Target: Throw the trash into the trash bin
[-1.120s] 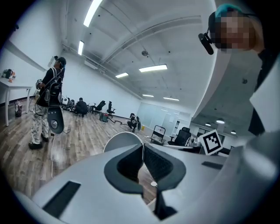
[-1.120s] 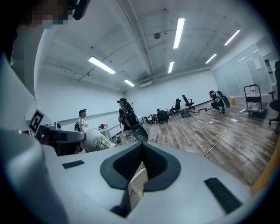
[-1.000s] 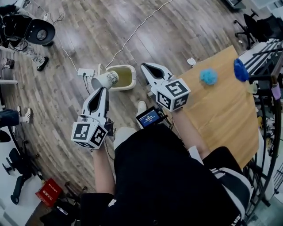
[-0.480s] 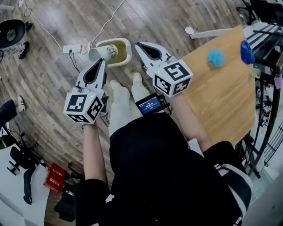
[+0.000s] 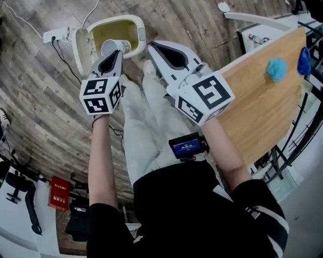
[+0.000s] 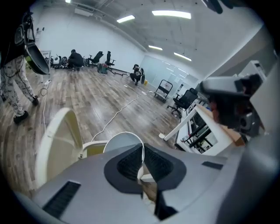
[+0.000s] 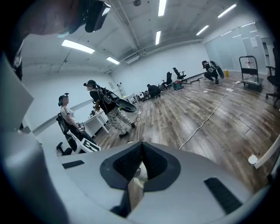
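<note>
Underfoot, a wood-grain plank floor in grey-brown tones is stretching across a large open room, where strip lights are glowing along a pale ceiling and people are standing among desks and office chairs far off. A white cable is snaking over the boards to a power strip, and a small red box is lying near the edge of the floor. At the person's right a table with a smooth, light wooden top is carrying a fluffy blue ball. The trash bin is sitting on the floor ahead of the person's feet: a cream plastic tub with rounded corners and a yellowish inside, its lid standing open at one side. The left gripper is pinching the thin rim of a white paper cup, its dark ribbed pads pressing on either side of the wall; the cup is tipping on its side at the bin's open mouth, though whether it is above or inside is unclear. The right gripper is hanging beside the bin with its jaws together and nothing between them.
</note>
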`<move>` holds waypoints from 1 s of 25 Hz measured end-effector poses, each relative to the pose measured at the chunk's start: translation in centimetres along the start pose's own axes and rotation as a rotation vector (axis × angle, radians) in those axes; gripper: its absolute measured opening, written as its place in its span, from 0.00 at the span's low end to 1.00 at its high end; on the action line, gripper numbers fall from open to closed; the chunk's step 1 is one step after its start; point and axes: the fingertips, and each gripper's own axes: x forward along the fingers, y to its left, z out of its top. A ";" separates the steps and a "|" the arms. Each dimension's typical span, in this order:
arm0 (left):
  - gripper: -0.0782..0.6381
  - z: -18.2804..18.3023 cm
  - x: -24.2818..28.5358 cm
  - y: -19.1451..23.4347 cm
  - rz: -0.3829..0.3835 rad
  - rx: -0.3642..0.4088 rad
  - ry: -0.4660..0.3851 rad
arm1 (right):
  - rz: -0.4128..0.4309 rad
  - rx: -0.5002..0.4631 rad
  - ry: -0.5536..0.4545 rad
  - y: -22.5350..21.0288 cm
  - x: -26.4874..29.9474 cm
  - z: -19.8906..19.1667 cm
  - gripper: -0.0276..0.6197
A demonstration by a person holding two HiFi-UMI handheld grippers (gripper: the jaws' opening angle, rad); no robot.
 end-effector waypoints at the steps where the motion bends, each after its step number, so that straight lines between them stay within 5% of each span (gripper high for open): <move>1: 0.13 -1.4 2.1 1.2 -0.001 0.000 0.029 | 0.006 0.007 0.005 -0.3 1.2 -0.8 0.04; 11: 0.15 -11.8 12.2 7.4 0.000 0.000 0.220 | 0.000 0.023 0.113 -2.5 5.8 -7.7 0.04; 13: 0.24 -12.0 12.2 7.2 -0.013 -0.001 0.227 | -0.002 0.024 0.125 -2.6 5.8 -7.9 0.04; 20: 0.24 -9.5 10.0 6.9 -0.008 0.014 0.189 | -0.002 0.016 0.092 -1.9 5.0 -5.9 0.04; 25: 0.24 -6.5 4.2 4.9 -0.009 -0.044 0.117 | 0.006 0.027 0.054 0.6 2.8 -2.0 0.04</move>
